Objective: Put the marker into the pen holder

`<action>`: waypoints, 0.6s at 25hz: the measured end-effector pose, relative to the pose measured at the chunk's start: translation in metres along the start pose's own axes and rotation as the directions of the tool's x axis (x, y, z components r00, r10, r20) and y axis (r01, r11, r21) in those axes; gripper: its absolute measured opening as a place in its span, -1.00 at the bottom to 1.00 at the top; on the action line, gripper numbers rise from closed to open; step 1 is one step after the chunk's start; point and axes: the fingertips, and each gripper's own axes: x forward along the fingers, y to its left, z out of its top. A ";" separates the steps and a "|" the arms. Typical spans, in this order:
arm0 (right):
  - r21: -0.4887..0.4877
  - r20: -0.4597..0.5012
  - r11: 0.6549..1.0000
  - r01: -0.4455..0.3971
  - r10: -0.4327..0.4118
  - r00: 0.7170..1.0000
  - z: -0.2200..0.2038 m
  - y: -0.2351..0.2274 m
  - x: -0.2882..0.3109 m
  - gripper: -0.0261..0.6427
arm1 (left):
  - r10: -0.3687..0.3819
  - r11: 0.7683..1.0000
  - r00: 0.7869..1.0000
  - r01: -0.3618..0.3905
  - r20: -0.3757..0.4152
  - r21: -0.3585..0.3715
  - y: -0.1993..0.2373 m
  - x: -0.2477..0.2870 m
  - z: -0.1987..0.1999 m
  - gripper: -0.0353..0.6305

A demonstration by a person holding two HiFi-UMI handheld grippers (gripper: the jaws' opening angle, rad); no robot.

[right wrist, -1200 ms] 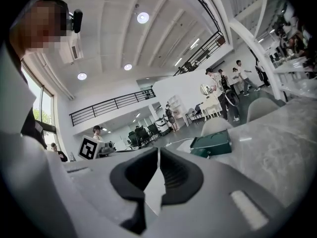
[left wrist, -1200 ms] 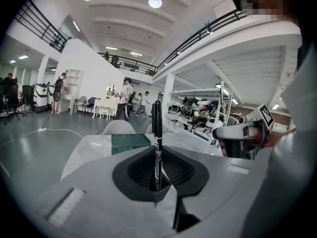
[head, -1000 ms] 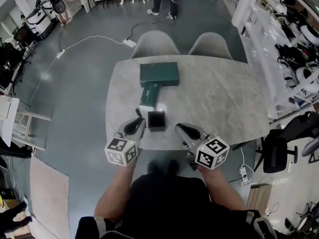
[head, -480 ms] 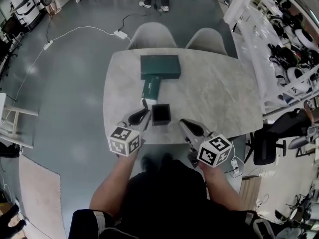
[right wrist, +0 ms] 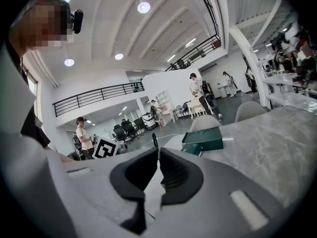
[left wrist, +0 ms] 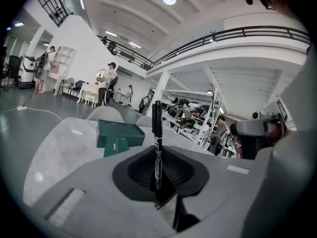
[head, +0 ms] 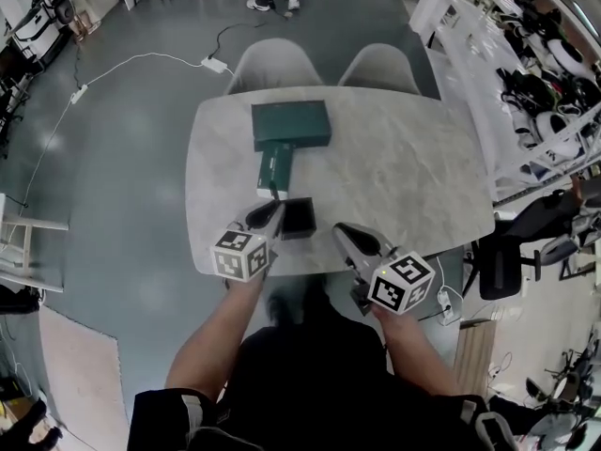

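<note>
The black marker stands upright between the jaws of my left gripper, which is shut on its lower part; its cap end points up. In the head view my left gripper sits just left of the black square pen holder near the table's front edge, with the marker sticking out beyond the jaws. My right gripper hovers to the holder's right, apart from it. In the right gripper view its jaws are shut with nothing between them. Neither gripper view shows the holder.
A large dark green box lies at the back of the marble table, with a smaller green box just in front of it. Two grey chairs stand behind the table. Shelving lines the right side.
My left gripper has moved forward and down with the marker, from behind the holder's near left corner to right beside its left side. The right gripper has stayed almost where it was.
</note>
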 end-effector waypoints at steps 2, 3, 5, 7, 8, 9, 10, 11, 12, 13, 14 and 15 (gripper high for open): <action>0.008 -0.003 1.000 0.001 0.000 1.000 0.000 -0.010 0.001 -0.87 | 0.014 1.000 1.000 -0.014 -0.001 -0.019 0.003 0.007 -0.003 -0.74; 0.013 -0.005 1.000 0.001 -0.001 1.000 0.000 -0.016 0.002 -0.87 | 0.019 1.000 1.000 -0.019 -0.001 -0.022 0.004 0.011 -0.004 -0.74; 0.022 -0.013 1.000 0.000 0.001 1.000 0.000 -0.026 0.005 -0.87 | 0.031 0.999 1.000 -0.031 -0.004 -0.023 0.006 0.018 -0.005 -0.74; 0.026 -0.025 1.000 -0.004 0.004 1.000 -0.001 -0.034 0.009 -0.87 | 0.041 0.999 0.999 -0.042 -0.007 -0.025 0.008 0.024 -0.005 -0.74; 0.027 -0.031 1.000 -0.006 0.007 0.999 -0.002 -0.036 0.011 -0.87 | 0.047 0.999 0.999 -0.047 -0.008 -0.025 0.010 0.027 -0.004 -0.74; 0.028 -0.037 1.000 -0.010 0.011 0.999 -0.003 -0.038 0.014 -0.87 | 0.051 0.998 0.999 -0.052 -0.008 -0.023 0.012 0.029 -0.005 -0.74; 0.028 -0.044 1.000 -0.015 0.016 0.999 -0.004 -0.039 0.017 -0.87 | 0.056 0.998 0.998 -0.056 -0.009 -0.021 0.014 0.032 -0.005 -0.74; 0.028 -0.049 0.999 -0.019 0.021 0.999 -0.005 -0.041 0.019 -0.87 | 0.060 0.998 0.998 -0.061 -0.012 -0.017 0.017 0.035 -0.007 -0.74; 0.028 -0.053 0.999 -0.023 0.024 0.998 -0.005 -0.042 0.021 -0.87 | 0.066 0.998 0.998 -0.066 -0.018 -0.014 0.019 0.039 -0.008 -0.74; 0.028 -0.058 0.999 -0.025 0.027 0.998 -0.006 -0.044 0.022 -0.87 | 0.072 0.997 0.997 -0.072 -0.023 -0.012 0.021 0.041 -0.011 -0.74; 0.028 -0.061 0.999 -0.027 0.029 0.998 -0.006 -0.046 0.023 -0.87 | 0.078 0.997 0.997 -0.078 -0.028 -0.010 0.023 0.044 -0.013 -0.74; 0.028 -0.065 0.999 -0.029 0.030 0.997 -0.007 -0.047 0.025 -0.87 | 0.084 0.996 0.996 -0.084 -0.031 -0.006 0.025 0.046 -0.014 -0.74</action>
